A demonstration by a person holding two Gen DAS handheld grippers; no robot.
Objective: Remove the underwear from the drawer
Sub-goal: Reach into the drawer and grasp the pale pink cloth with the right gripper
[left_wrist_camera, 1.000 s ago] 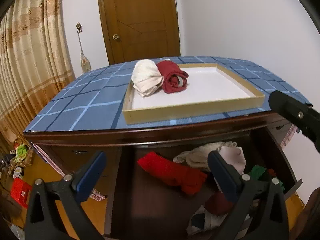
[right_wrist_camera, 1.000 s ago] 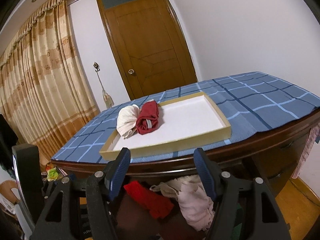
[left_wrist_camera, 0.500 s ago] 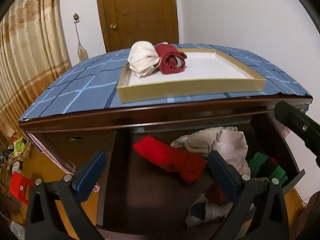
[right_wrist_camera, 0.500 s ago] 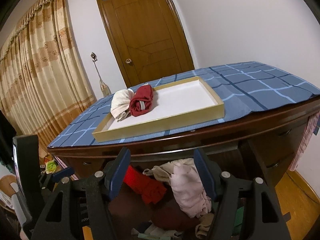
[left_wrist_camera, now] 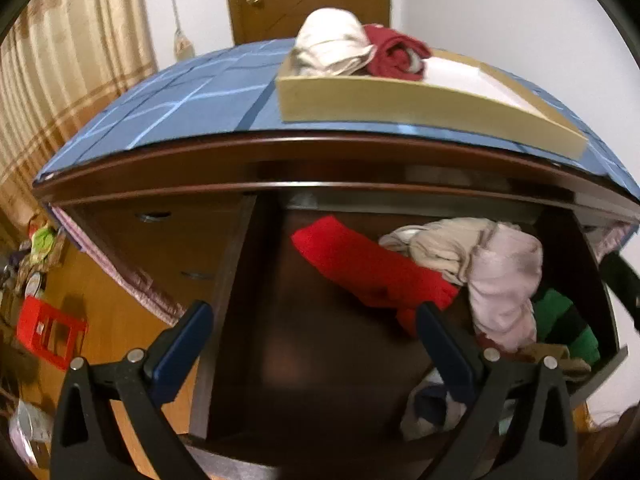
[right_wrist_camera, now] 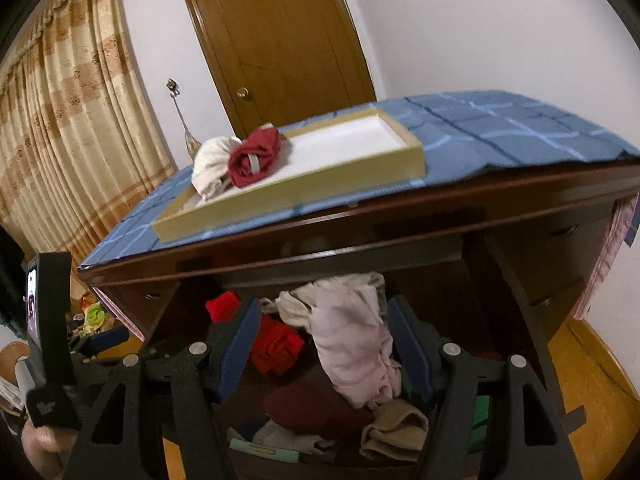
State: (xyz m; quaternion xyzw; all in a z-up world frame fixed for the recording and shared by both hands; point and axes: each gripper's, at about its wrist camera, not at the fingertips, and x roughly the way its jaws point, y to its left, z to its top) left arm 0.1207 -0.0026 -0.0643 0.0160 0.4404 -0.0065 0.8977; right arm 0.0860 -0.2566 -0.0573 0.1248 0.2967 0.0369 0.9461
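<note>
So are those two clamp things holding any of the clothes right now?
No. The left tool and the right tool both stand open above the open drawer, with nothing pinched. The pale pink garment shows between the right tool's fingers, ungripped.

bg: wooden door [right_wrist_camera: 276, 40] standing shut behind table | tan curtain [right_wrist_camera: 68, 128] hanging at left | blue checked cloth [left_wrist_camera: 192, 96] covering table top | red crate [left_wrist_camera: 50, 330] sitting on wood floor [right_wrist_camera: 592, 392]

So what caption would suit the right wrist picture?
Open right gripper poised over a pale pink garment in the open drawer, tray above.
</note>
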